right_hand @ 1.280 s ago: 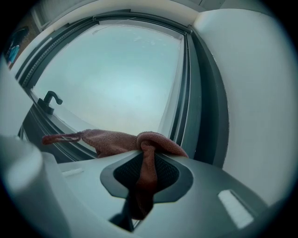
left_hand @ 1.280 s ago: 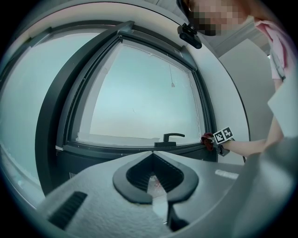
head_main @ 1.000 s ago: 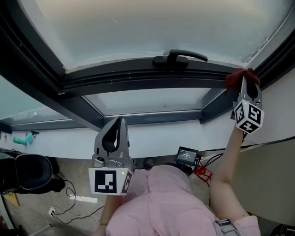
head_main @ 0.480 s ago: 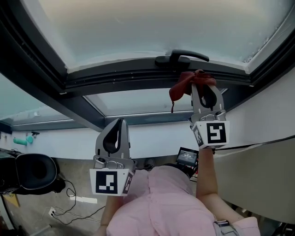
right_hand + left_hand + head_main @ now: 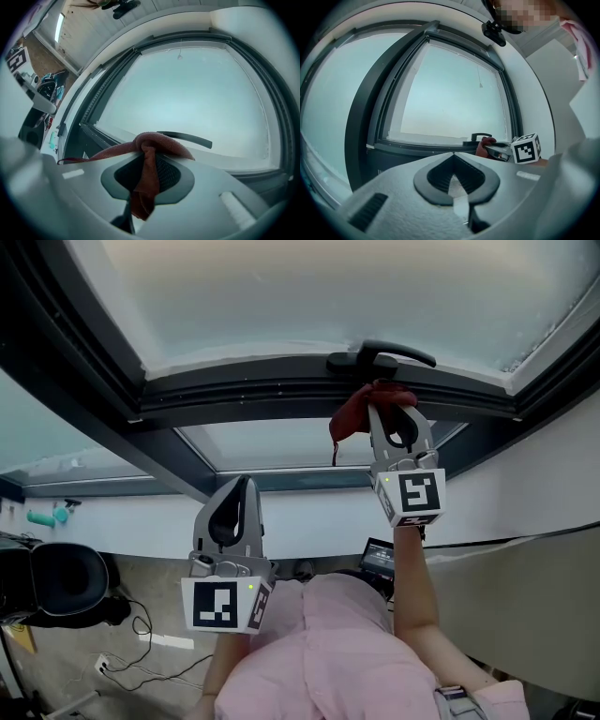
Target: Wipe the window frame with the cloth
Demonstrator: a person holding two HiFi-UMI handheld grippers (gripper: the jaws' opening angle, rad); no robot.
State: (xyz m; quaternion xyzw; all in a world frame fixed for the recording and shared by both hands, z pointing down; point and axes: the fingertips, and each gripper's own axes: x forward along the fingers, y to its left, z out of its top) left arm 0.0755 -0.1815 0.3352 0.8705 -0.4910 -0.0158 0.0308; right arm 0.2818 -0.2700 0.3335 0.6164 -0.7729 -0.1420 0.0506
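A dark red cloth [image 5: 359, 412] [image 5: 146, 164] is pinched in my right gripper [image 5: 385, 399], which is shut on it and held up at the dark window frame [image 5: 281, 395], just under the black handle [image 5: 384, 356]. Part of the cloth hangs off to the left of the jaws. In the left gripper view the cloth [image 5: 483, 146] shows as a small red lump near the handle [image 5: 480, 137]. My left gripper [image 5: 236, 501] is lower, in front of the white sill, well away from the frame; its jaws are together with nothing between them [image 5: 453, 180].
Frosted glass [image 5: 328, 296] fills the sash above the frame; a second pane [image 5: 300, 442] lies below it. A white sill [image 5: 309, 517] runs under the window. Below are a dark chair [image 5: 56, 587], cables [image 5: 150, 652] on the floor and a small black device [image 5: 380, 557].
My right gripper has carried the cloth from the frame's right corner leftward to the middle, under the handle. The left gripper has stayed put.
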